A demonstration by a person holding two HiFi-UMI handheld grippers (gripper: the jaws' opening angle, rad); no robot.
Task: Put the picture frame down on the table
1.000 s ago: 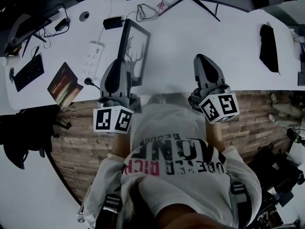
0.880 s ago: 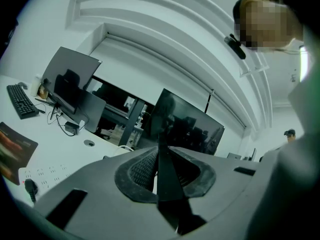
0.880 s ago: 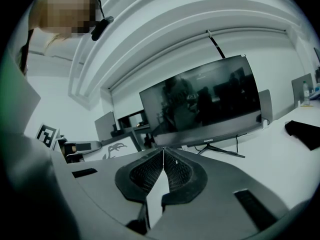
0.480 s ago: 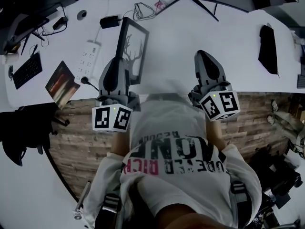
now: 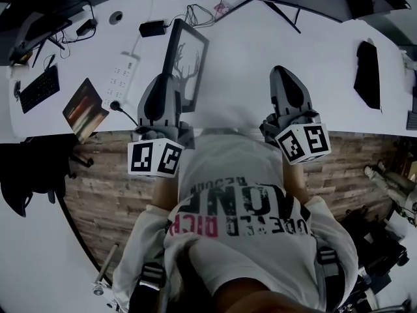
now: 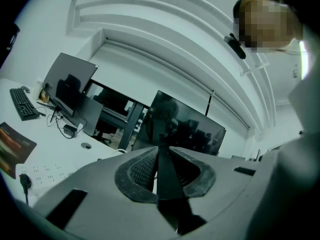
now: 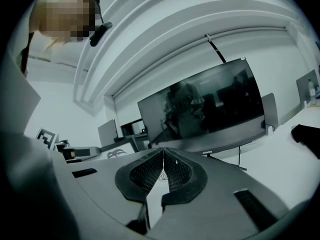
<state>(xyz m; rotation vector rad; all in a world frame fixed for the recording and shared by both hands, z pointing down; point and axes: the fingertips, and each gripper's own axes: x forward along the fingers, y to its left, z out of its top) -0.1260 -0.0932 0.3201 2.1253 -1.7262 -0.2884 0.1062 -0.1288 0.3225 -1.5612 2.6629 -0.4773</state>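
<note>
The picture frame (image 5: 187,60) is held upright on edge over the left part of the tabletop (image 5: 254,51). Its near edge is clamped between the fingers of the left gripper (image 5: 168,83). The right gripper (image 5: 284,77) is carried to the right, fingers pressed together on nothing. Not yet put down, by the look of it: the frame is yet to be lowered, laid flat and released.

Your black-rimmed rectangular picture frame (image 5: 189,57): white sheet, black bare-tree silhouette. The flat table (image 5: 247,57) is plain white. Grey left gripper (image 5: 163,80) and grey right gripper (image 5: 281,71): each cube white with black square markers. At 9 o'clock of the frame, a white plastic power strip (image 5: 124,77). At 7 o'clock, a brown wood-plank floor (image 5: 104,175).
</note>
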